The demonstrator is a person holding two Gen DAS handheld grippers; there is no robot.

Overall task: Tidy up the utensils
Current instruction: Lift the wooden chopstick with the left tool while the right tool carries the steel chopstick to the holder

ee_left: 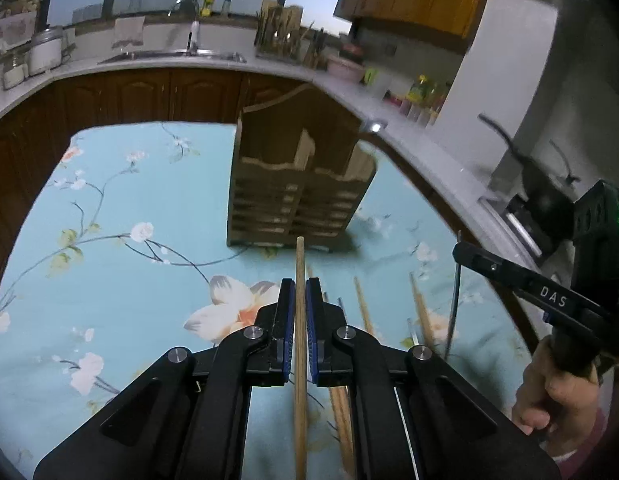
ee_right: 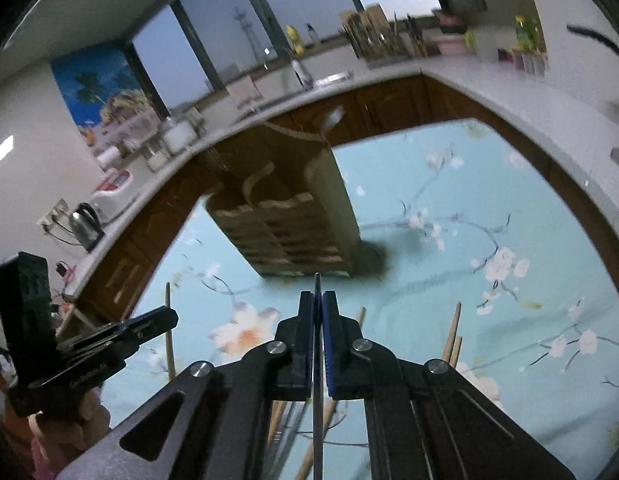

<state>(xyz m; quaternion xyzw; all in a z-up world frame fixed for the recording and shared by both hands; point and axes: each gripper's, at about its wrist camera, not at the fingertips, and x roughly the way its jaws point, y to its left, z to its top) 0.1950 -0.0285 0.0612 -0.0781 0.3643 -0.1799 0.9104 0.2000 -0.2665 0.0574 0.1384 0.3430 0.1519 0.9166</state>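
My left gripper (ee_left: 301, 282) is shut on a wooden chopstick (ee_left: 300, 360) that runs straight forward between its pads, tip toward the wooden utensil holder (ee_left: 297, 196). My right gripper (ee_right: 317, 296) is shut on a thin dark metal chopstick (ee_right: 317, 400), held above the cloth in front of the same holder (ee_right: 293, 232). Each gripper shows in the other's view: the right one (ee_left: 459, 250) with its dark stick hanging down, the left one (ee_right: 171, 316) with its wooden stick. Several more wooden chopsticks (ee_left: 421, 312) lie on the floral cloth beneath both grippers.
The table carries a light blue floral cloth (ee_left: 129, 200). A white counter (ee_left: 409, 128) curves behind it with a sink (ee_left: 173, 55), jars, bottles and a second utensil rack (ee_left: 279, 32). A kettle (ee_right: 85, 226) stands on the counter at the left. A person's hand (ee_left: 557, 392) grips the right tool.
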